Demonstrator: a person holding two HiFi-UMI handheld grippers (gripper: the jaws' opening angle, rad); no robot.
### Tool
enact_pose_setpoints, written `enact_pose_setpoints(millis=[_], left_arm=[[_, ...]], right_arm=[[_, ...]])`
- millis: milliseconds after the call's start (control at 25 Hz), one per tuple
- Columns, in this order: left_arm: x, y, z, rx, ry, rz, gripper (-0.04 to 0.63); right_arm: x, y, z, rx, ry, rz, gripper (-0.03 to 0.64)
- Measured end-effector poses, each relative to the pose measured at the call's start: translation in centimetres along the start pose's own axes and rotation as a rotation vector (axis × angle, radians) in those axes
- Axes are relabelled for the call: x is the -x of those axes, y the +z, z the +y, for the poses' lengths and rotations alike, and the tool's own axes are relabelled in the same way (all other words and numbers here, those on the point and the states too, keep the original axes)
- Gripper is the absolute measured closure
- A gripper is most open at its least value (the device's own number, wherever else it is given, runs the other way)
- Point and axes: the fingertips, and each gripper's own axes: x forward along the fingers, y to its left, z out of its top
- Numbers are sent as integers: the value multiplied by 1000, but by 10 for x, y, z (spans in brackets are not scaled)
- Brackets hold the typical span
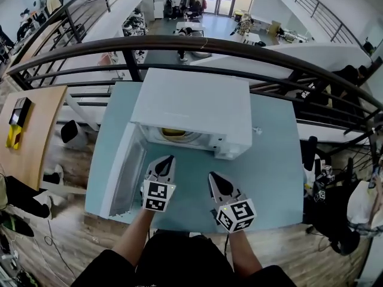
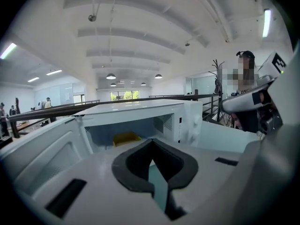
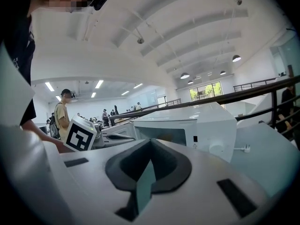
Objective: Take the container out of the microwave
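A white microwave (image 1: 191,103) stands on the pale blue table (image 1: 272,160) with its door (image 1: 122,172) swung open to the left. Inside sits a yellow container (image 1: 173,133), which also shows as a yellow container (image 2: 125,138) in the cavity in the left gripper view. My left gripper (image 1: 170,159) is shut and empty, just in front of the opening. My right gripper (image 1: 211,176) is shut and empty too, a little farther back and to the right. In the right gripper view the microwave (image 3: 206,123) lies ahead, its cavity seen at a slant, and the container does not show.
A dark metal railing (image 1: 179,43) runs behind the table, with a drop to a lower floor beyond. A white plug (image 1: 257,131) lies right of the microwave. A wooden table (image 1: 30,130) stands to the left. Bags and gear (image 1: 335,208) crowd the floor at right.
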Motion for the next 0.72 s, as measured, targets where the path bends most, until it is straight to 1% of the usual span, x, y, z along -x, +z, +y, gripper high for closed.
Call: enact_pose_setpoints(millis=[80,120,240,320,480,560,720], left_arm=[[-11,-7,7,44,-9,12,588],[-17,-11,10,83,-16,17,588],[-30,-22,20,250,-36,19,588],[-38,-29,26,339,-42,20,588],[-55,-41,30,446,-56,29,588],[-64,-46,35,540,-66,23,588],[-80,-56,45,758,-88,-9,588]], right_arm=[[-11,-3,-4,-3,-7,11,611],[-16,-4,-5,-5,-10,16,611],[-27,-9,-7,-14,-17,30,611],[-33,-13,-8,-21,-21,39,611],[-44,-19,-13,-33,-27,53,611],[-49,-21,-15,-41,-31,59,611],[-60,-26,-17,-53,-34,70,611]])
